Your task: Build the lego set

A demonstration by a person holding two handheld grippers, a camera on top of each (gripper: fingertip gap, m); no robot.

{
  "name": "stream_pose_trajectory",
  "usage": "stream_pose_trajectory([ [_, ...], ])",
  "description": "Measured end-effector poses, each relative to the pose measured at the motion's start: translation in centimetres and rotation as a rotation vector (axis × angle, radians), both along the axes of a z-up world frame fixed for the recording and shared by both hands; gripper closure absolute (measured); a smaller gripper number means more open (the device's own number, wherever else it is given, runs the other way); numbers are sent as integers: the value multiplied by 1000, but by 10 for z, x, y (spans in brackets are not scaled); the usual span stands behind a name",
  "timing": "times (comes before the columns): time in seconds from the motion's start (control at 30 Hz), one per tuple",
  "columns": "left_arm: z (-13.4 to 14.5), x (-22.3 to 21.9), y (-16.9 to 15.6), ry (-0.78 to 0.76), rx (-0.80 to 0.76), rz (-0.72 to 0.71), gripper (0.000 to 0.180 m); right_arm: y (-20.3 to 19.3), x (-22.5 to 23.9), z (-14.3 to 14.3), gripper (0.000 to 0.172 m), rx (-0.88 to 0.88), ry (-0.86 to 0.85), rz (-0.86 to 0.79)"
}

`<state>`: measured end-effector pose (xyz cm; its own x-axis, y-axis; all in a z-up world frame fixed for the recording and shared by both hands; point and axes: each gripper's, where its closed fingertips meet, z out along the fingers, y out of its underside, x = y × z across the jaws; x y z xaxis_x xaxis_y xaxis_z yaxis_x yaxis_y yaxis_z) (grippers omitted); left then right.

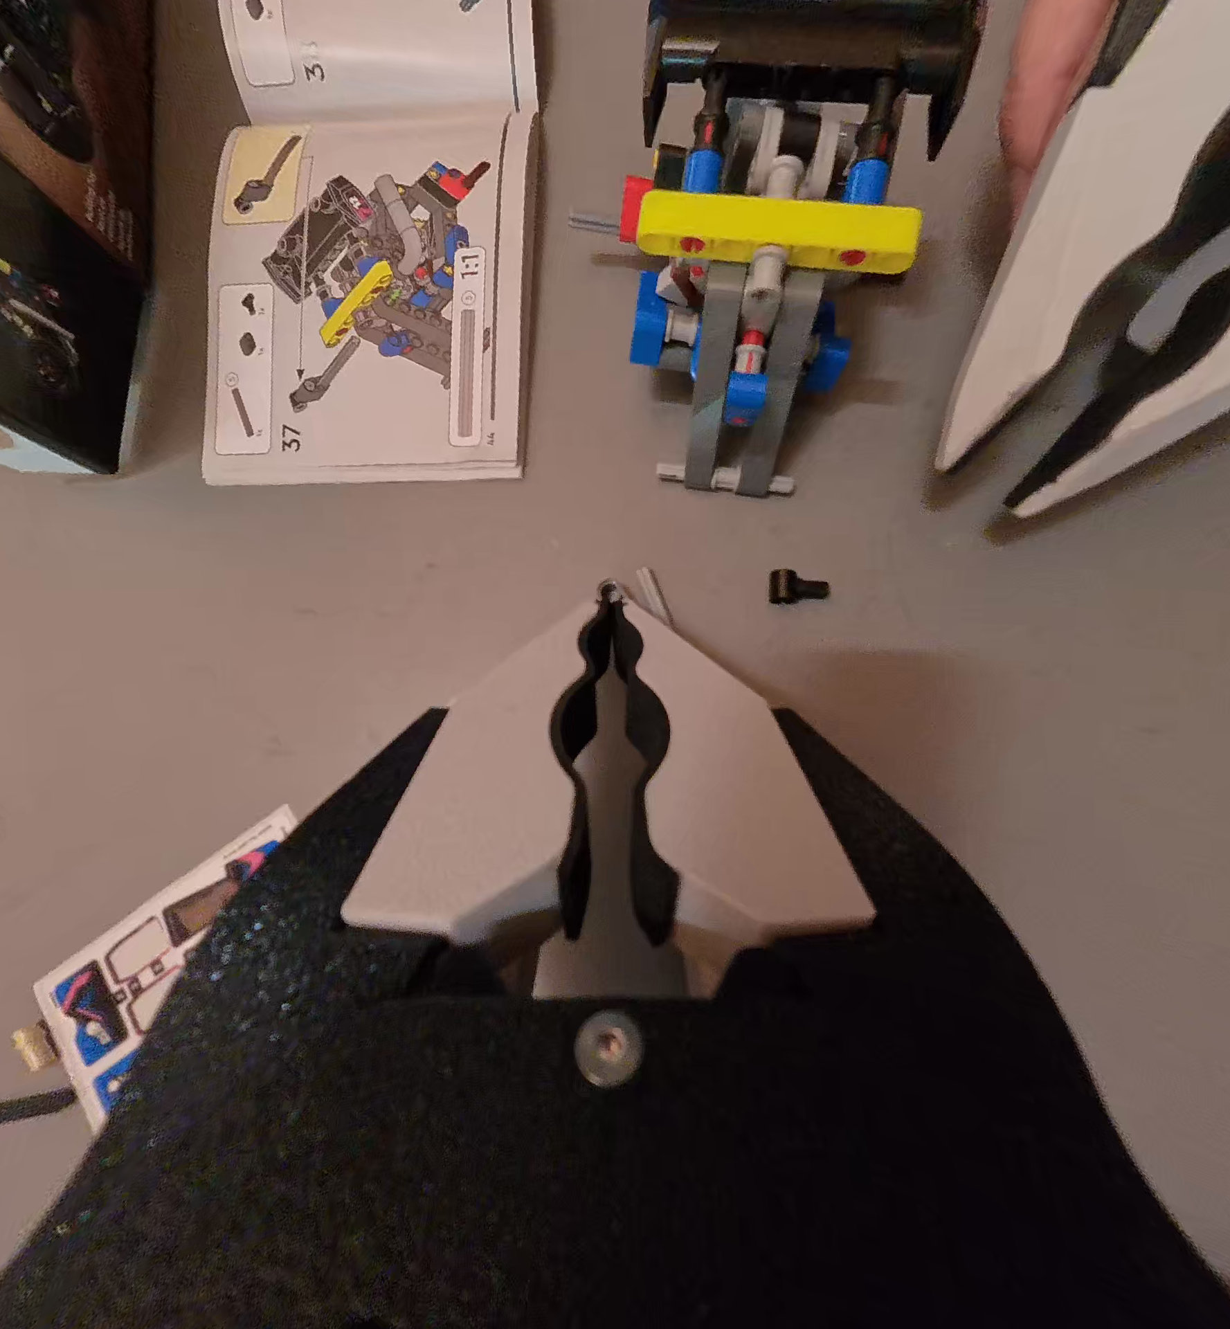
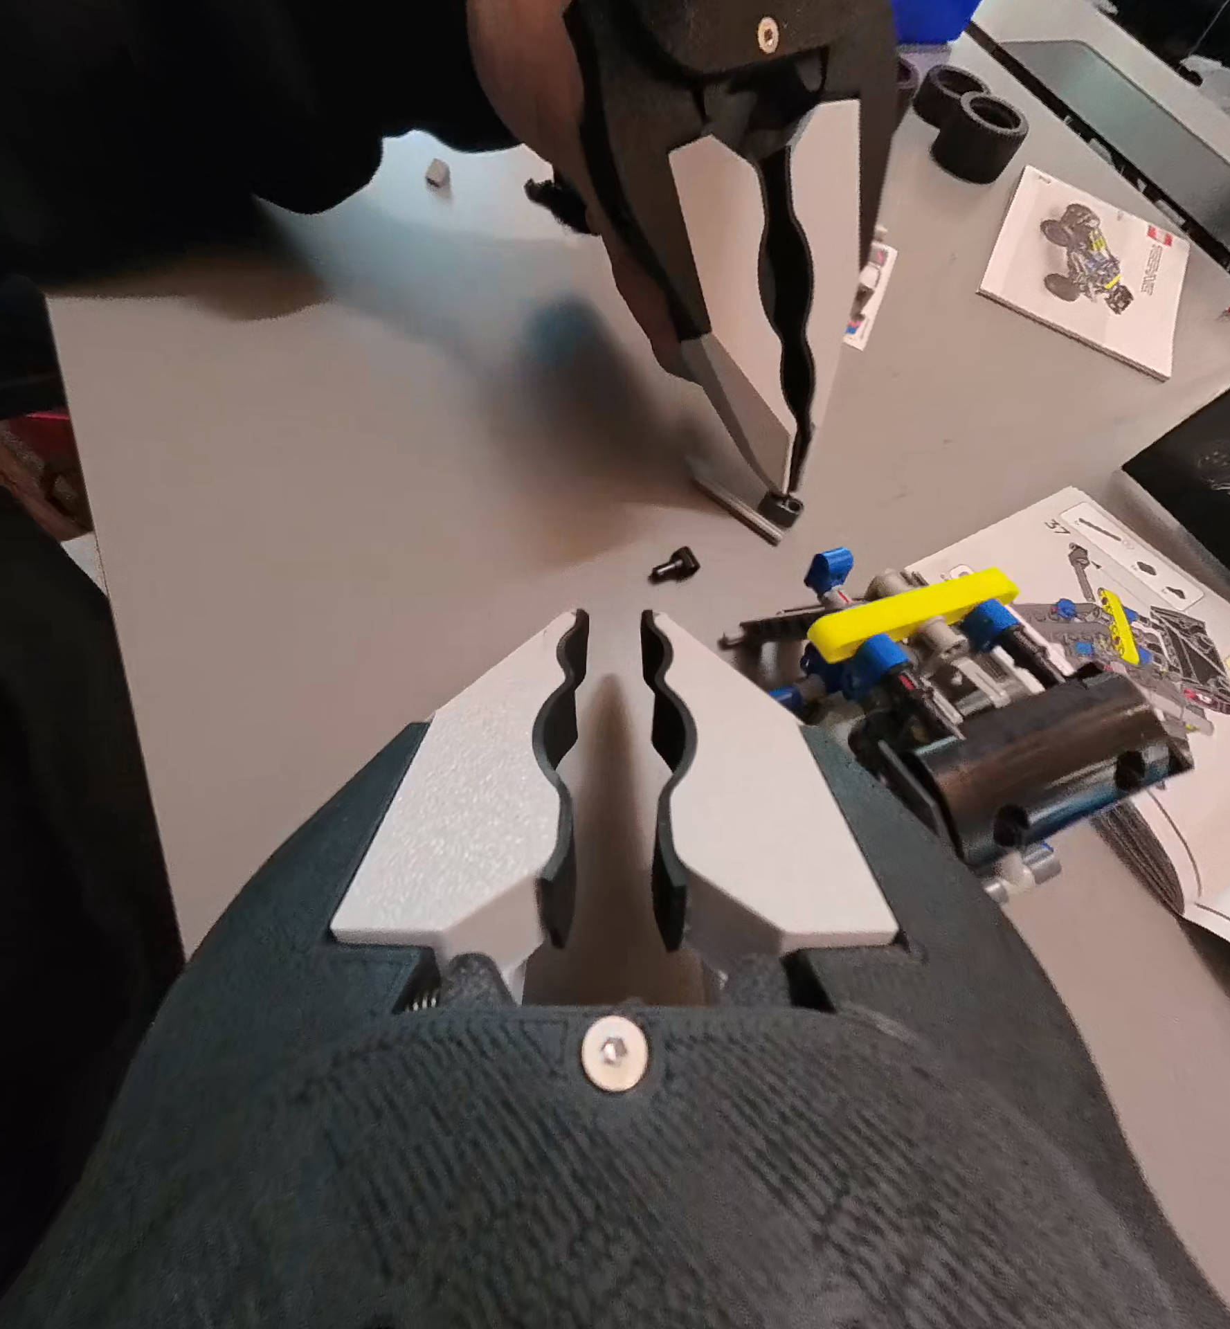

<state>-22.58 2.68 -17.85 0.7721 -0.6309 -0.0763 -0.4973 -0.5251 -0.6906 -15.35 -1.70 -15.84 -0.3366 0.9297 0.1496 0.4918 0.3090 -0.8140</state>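
My left gripper [image 1: 609, 603] is shut, with its tips down on the grey table [image 1: 310, 647]. They rest on a small dark grey connector [image 2: 783, 509] at the end of a light grey axle [image 2: 730, 500] that lies flat. I cannot tell whether the connector is pinched. It shows as a small round piece [image 1: 606, 591] at the tips, with the axle [image 1: 653, 593] beside it. My right gripper [image 2: 615, 617] is open by a narrow gap and empty. A small black pin piece [image 2: 675, 564] lies just beyond its tips, also seen in the left wrist view [image 1: 799, 588].
A partly built brick vehicle [image 1: 763, 237] with a yellow beam [image 2: 914, 611] stands on the table by an open instruction booklet [image 1: 367, 288]. A dark box [image 1: 36, 252] is at the left. A sticker sheet [image 1: 130, 971], black tyres [image 2: 971, 122] and a second booklet [image 2: 1086, 280] lie around. The tips of one gripper are about 9 cm away from the tips of the other. The small black pin piece [image 2: 675, 564] sits 4 cm or so from the ends of my right fingers. The left camera catches it too, in the left wrist view [image 1: 801, 583].
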Motion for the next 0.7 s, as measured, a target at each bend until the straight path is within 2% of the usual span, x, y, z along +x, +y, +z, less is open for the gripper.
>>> stream_pose_trajectory([
  [0.33, 25, -6, -18, -82, 111, 140, 180, 5, 12, 15, 160, -67, 89, -18],
  [0.43, 18, -14, -18, -49, 79, 190, 177, 6, 14, 12, 160, -49, 84, -12],
  [0.5, 8, -12, -15, -15, 33, 190, 163, 4, 15, 13, 159, -38, 86, 2],
  [0.7, -5, -9, -3, 45, 11, 191, 163, 6, 21, 11, 158, -15, 82, 10],
])
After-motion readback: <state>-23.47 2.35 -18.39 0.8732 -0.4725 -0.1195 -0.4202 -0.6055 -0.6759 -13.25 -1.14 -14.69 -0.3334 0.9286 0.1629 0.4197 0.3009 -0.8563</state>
